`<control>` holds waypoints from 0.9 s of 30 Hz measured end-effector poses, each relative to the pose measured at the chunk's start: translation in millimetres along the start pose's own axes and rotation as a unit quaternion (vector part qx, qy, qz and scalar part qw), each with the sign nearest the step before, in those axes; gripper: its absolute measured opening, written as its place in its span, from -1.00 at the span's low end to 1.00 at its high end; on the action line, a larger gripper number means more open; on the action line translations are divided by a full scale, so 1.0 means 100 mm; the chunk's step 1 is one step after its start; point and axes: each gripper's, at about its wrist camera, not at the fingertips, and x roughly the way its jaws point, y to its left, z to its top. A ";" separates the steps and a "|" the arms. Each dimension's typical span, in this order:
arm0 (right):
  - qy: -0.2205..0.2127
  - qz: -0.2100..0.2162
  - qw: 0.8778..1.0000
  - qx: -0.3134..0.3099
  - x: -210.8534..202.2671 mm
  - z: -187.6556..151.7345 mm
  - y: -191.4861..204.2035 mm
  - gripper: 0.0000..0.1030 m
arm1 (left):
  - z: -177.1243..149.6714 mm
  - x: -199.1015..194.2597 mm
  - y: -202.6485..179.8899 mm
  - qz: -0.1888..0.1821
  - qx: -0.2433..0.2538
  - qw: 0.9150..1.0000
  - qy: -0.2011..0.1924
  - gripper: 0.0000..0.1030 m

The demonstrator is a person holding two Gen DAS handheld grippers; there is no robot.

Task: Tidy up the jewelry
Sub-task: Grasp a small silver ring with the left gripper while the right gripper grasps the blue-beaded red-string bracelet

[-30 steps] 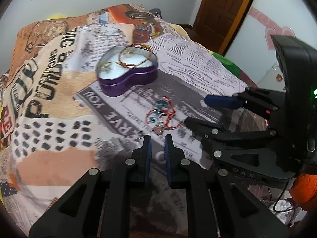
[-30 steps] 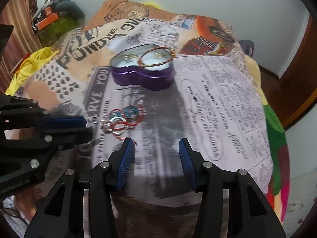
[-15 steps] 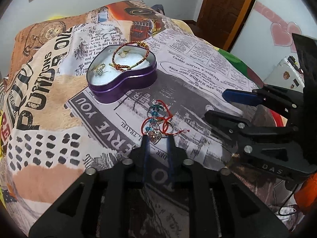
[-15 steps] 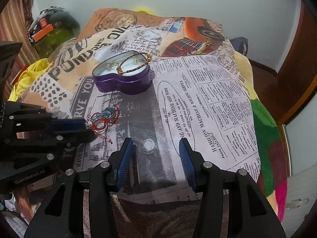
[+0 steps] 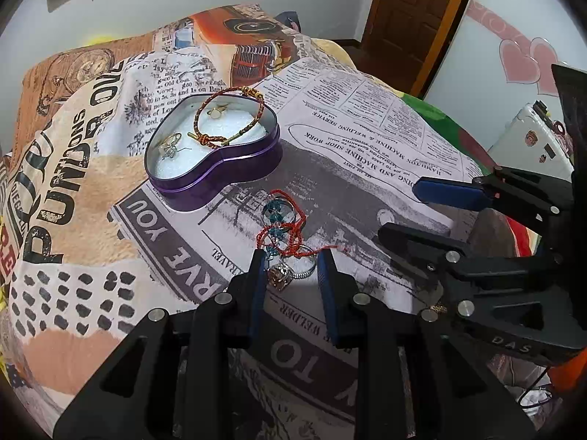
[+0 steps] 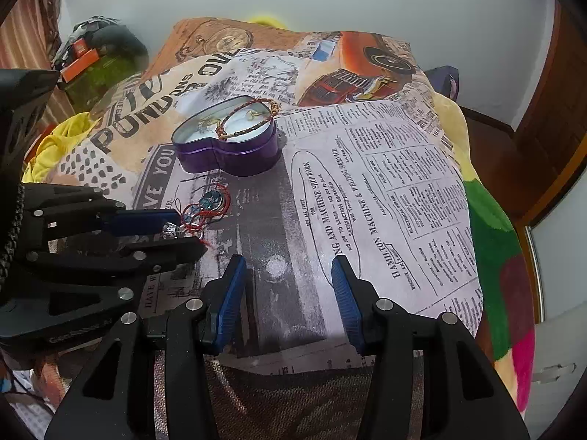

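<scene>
A purple heart-shaped tin (image 5: 220,168) stands open on the printed bedspread, with a red-and-gold braided bracelet (image 5: 234,110) across its white lining. In front of it lies a red cord bracelet with teal beads (image 5: 280,223), tangled with a silver ring with an amber stone (image 5: 290,273). My left gripper (image 5: 290,260) straddles the ring; its jaws are opening and the pads stand clear of it. In the right wrist view the left gripper (image 6: 187,233) sits over the pile (image 6: 209,205), short of the tin (image 6: 234,154). My right gripper (image 6: 288,267) hovers open over bare cloth, with nothing between its fingers.
The bedspread (image 5: 367,117) slopes away at its right edge toward a brown door (image 5: 414,18) and a white box with stickers (image 5: 532,139). A yellow cloth (image 6: 55,146) and dark bags (image 6: 99,47) lie left of the bed. The right gripper (image 5: 414,216) sits close beside my left.
My left gripper has moved forward onto the jewelry pile and its jaws have gone from nearly shut to apart, now either side of the ring. The right gripper's opening is unchanged.
</scene>
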 end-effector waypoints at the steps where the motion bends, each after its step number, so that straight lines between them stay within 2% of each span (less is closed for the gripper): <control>1: 0.000 0.000 1.000 0.001 -0.01 0.00 0.00 -0.13 | 0.00 -0.01 0.00 0.000 -0.001 1.000 -0.002 -0.49; 7: 0.000 -0.002 1.000 0.002 -0.05 0.00 0.03 -0.13 | -0.05 -0.11 0.05 -0.003 -0.011 1.000 -0.015 -0.49; 15: -0.005 0.005 1.000 0.001 -0.06 0.09 0.11 -0.13 | -0.11 -0.45 0.24 0.015 -0.029 0.998 -0.050 -0.49; 22: 0.002 0.026 1.000 0.005 0.06 0.22 0.25 -0.14 | -0.15 -0.64 0.52 0.028 -0.054 0.995 -0.075 -0.49; 27: 0.017 0.041 0.999 0.002 0.20 0.27 0.39 -0.14 | -0.19 -0.67 0.68 0.023 -0.072 0.994 -0.080 -0.49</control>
